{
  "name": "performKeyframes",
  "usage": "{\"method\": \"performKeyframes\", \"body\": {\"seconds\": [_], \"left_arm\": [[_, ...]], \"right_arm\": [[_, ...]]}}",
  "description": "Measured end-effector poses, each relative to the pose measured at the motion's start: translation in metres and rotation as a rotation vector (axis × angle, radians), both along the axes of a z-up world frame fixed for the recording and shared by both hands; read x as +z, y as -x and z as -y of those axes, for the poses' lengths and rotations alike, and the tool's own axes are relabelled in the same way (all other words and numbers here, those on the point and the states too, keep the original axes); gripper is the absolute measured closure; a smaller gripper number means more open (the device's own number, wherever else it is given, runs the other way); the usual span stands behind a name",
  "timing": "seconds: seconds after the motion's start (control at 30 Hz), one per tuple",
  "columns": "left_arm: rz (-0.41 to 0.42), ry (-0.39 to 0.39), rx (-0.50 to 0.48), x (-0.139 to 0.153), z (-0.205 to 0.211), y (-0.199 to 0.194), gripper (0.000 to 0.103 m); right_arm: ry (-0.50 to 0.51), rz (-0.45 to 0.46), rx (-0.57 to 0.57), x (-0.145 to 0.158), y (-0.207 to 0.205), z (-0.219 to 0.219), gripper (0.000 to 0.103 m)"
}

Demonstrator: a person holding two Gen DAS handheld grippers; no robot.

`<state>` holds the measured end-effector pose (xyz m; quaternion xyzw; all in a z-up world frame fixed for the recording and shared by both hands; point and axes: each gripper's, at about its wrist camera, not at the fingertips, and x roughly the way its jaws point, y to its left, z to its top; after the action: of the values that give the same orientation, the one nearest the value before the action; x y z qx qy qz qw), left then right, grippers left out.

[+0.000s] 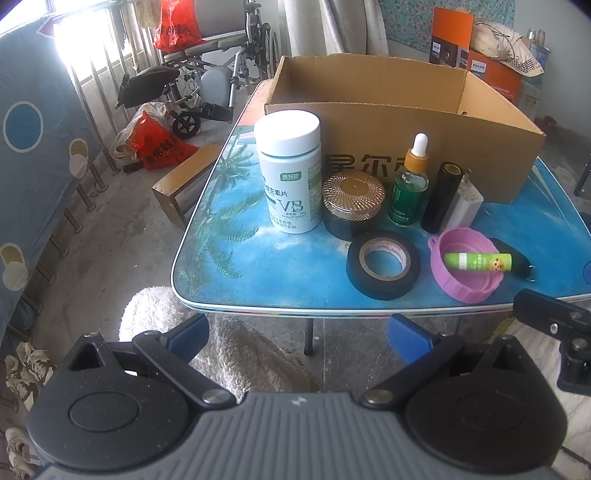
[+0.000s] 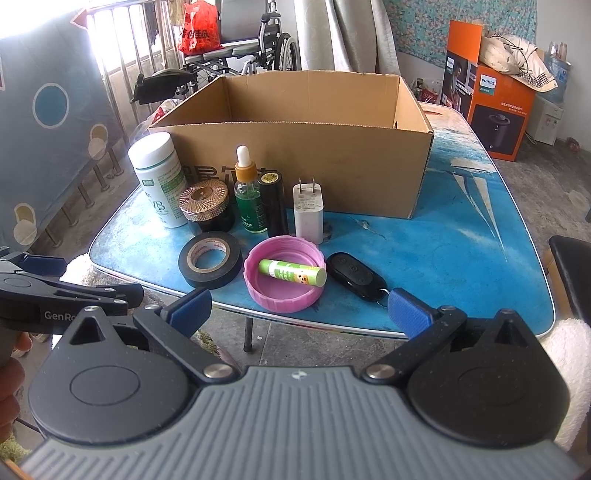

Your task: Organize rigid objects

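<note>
My left tool (image 1: 297,338) hangs released, blue pads (image 1: 190,334) spread wide, nothing between them, short of the near edge of the worktop (image 1: 280,280); my right tool (image 2: 299,308) likewise released and empty, its right pad (image 2: 408,312) just over the near edge by the black key fob (image 2: 352,275).

Nearest row on the worktop, left to right: black tape roll (image 2: 209,264) lying flat; pink lid (image 2: 284,278) upturned, with a green glue stick (image 2: 291,272) lying on its side inside it; key fob just right of the lid, apart from it.

Row behind, left to right: white pill bottle (image 1: 290,171) upright; dark jar with gold ribbed lid (image 1: 352,206) just beside it; green dropper bottle (image 1: 410,181) upright; black cylinder (image 2: 272,203) upright; white plug charger (image 2: 308,212) standing with prongs up; the cylinder and charger stand close, contact unclear.

Farther back: open cardboard box (image 2: 295,162), long side toward me, directly behind the row; what lies on its floor is hidden from both views.

Beyond the worktop: wheelchair (image 1: 207,70) far left with a red bag (image 1: 175,24) on it; orange carton (image 2: 491,110) far right on the floor.
</note>
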<state>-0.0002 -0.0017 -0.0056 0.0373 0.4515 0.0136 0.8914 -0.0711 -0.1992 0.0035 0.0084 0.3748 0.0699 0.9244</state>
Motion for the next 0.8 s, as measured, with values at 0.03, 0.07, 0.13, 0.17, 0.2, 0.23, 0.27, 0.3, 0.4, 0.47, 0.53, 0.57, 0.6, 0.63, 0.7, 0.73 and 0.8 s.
{"method": "performKeyframes", "body": {"seconds": [0.03,0.07,0.13,0.17,0.2,0.23,0.27,0.3,0.4,0.47,0.53,0.57,0.6,0.63,0.7,0.73,0.8], "left_arm": [[0.0,0.0,0.0,0.0,0.0,0.0,0.0],[0.0,0.0,0.001,0.0,0.0,0.0,0.0],[0.0,-0.001,0.0,0.0,0.0,0.0,0.0],[0.0,-0.002,-0.001,0.0,0.0,0.0,0.0],[0.0,-0.002,-0.001,0.0,0.0,0.0,0.0],[-0.001,-0.003,-0.001,0.0,0.0,0.0,0.0],[-0.002,-0.004,-0.002,0.0,0.0,0.0,0.0],[-0.002,-0.005,-0.002,-0.001,0.0,-0.001,0.0],[-0.006,-0.01,-0.003,-0.001,0.001,-0.002,0.0],[-0.01,-0.013,-0.004,-0.001,0.002,-0.005,0.0],[-0.016,-0.016,-0.006,-0.003,0.004,-0.008,0.0],[-0.019,-0.018,-0.007,-0.003,0.005,-0.01,0.0],[-0.022,-0.02,-0.008,-0.004,0.005,-0.011,0.0],[-0.026,-0.021,-0.011,-0.005,0.006,-0.013,0.0],[-0.032,-0.024,-0.015,-0.006,0.007,-0.015,0.0],[-0.035,-0.026,-0.018,-0.007,0.009,-0.017,0.0],[-0.042,-0.031,-0.025,-0.009,0.011,-0.02,0.0]], "right_arm": [[-0.001,0.0,0.0,0.0,0.0,0.0,0.001],[-0.001,0.0,0.0,0.0,0.0,0.0,0.001],[-0.005,-0.001,0.002,0.0,0.0,0.0,0.001],[-0.006,-0.001,0.003,0.001,-0.001,0.0,0.001],[-0.008,0.0,0.003,0.001,-0.001,0.002,0.001],[-0.008,0.001,0.004,0.001,-0.001,0.002,0.001],[-0.009,0.0,0.003,0.001,-0.002,0.002,0.001],[-0.011,0.0,0.003,0.001,-0.003,0.003,0.001],[-0.017,0.002,0.001,0.001,-0.005,0.005,0.001],[-0.021,0.003,-0.002,0.001,-0.006,0.007,0.001],[-0.026,0.003,-0.006,0.001,-0.008,0.009,0.001],[-0.029,0.001,-0.007,0.001,-0.009,0.01,0.001],[-0.032,0.0,-0.009,0.0,-0.01,0.011,0.001],[-0.036,-0.002,-0.01,-0.001,-0.011,0.012,0.001],[-0.043,-0.006,-0.014,-0.003,-0.014,0.014,0.001],[-0.048,-0.007,-0.016,-0.003,-0.015,0.015,0.001],[-0.058,-0.01,-0.019,-0.005,-0.018,0.017,0.001]]}}
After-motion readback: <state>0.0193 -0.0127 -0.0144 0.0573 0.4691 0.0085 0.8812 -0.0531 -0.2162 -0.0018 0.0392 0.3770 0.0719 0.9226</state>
